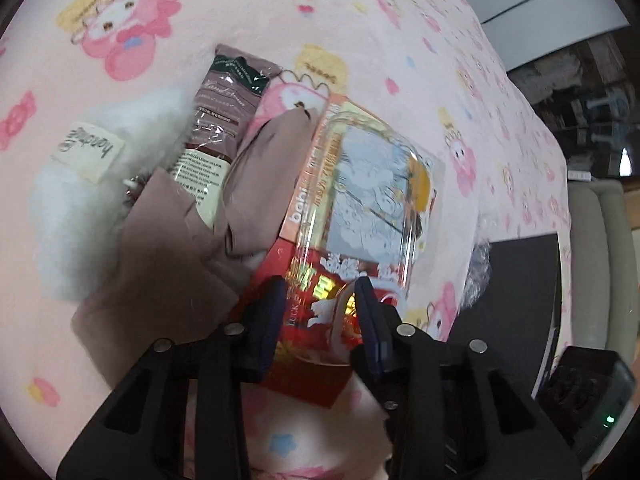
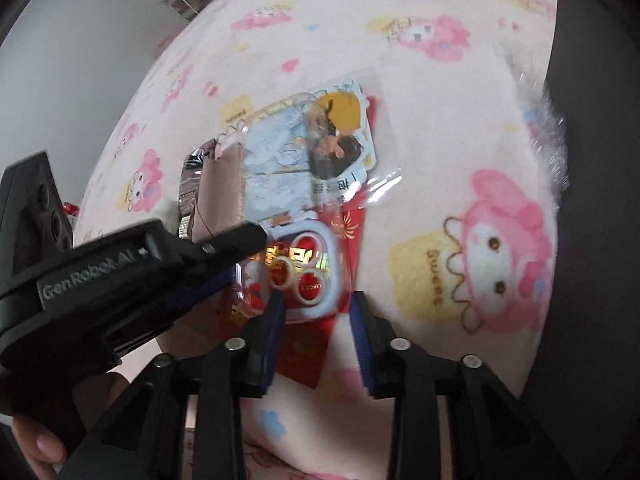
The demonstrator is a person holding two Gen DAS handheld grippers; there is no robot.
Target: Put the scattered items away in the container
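The left hand-held gripper [image 1: 320, 300] clamps the clear plastic phone case [image 1: 360, 200] over the red envelope [image 1: 304, 376]; the right hand-held gripper [image 2: 316, 312] hangs open, empty, above the pink cartoon-print blanket [image 2: 440, 120].

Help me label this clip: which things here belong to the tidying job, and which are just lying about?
Job:
- phone case, held by the left gripper
- red envelope
- card pack
- hand cream packet
- fluffy white pouch
- mauve cloth

Lying about:
- blanket
- black pad
- black box
- sofa

No container clearly shows.
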